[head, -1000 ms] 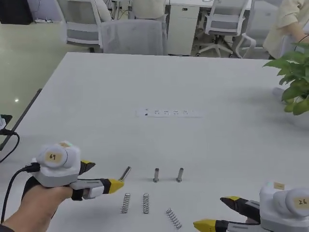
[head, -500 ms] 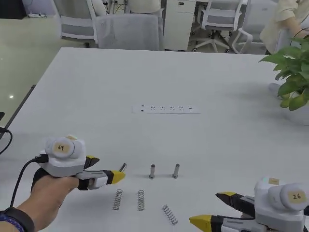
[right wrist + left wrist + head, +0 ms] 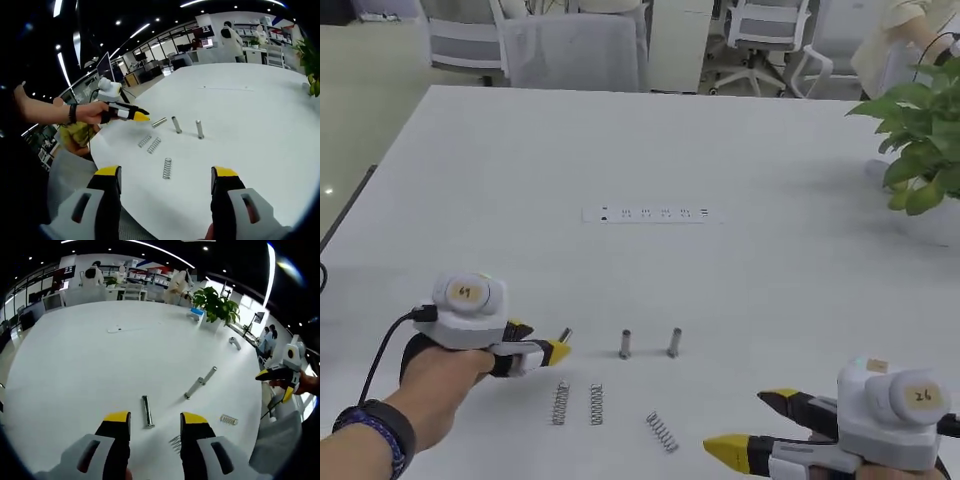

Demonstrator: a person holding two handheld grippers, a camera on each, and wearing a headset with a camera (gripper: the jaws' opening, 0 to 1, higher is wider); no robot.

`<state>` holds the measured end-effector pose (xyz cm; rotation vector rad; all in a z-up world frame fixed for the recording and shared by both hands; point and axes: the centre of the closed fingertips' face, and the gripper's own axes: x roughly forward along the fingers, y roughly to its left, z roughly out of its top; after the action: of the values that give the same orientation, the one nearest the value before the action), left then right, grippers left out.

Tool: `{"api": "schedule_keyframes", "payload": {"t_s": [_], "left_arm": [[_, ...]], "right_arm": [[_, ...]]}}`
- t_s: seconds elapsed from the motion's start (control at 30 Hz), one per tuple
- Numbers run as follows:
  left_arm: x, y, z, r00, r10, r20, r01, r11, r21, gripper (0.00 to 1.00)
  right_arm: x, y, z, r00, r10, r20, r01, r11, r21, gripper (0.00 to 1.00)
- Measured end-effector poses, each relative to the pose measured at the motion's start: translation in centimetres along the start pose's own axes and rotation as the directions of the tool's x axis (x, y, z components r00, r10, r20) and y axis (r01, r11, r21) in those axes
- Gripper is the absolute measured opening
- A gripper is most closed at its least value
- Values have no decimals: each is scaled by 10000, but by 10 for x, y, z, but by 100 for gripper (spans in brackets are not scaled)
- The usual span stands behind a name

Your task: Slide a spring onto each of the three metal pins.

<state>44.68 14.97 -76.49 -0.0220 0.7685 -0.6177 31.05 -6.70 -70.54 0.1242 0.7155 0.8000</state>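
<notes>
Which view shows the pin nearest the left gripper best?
The left gripper view: the pin shows whole, close ahead of the left gripper's open jaws. The head view shows it small at that gripper's tip; the right gripper view, small and far.

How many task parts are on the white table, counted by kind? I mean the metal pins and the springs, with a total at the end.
Metal pins: 3
Springs: 3
Total: 6
</notes>
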Motion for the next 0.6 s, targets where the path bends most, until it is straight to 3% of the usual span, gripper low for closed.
{"api": "schedule_keyframes", "payload": {"t_s": [0.23,0.6], "left_arm": [[13,6,-10,9983,227,-530,-225,9997,46,23],[28,8,-16,9957,172,-905,-181,9998,-84,9]], "right_arm": [[1,-1,-2,10000,-17,-70,17,10000,16,72],[4,2,-1,9999,51,-94,-50,10000,50,72]]}}
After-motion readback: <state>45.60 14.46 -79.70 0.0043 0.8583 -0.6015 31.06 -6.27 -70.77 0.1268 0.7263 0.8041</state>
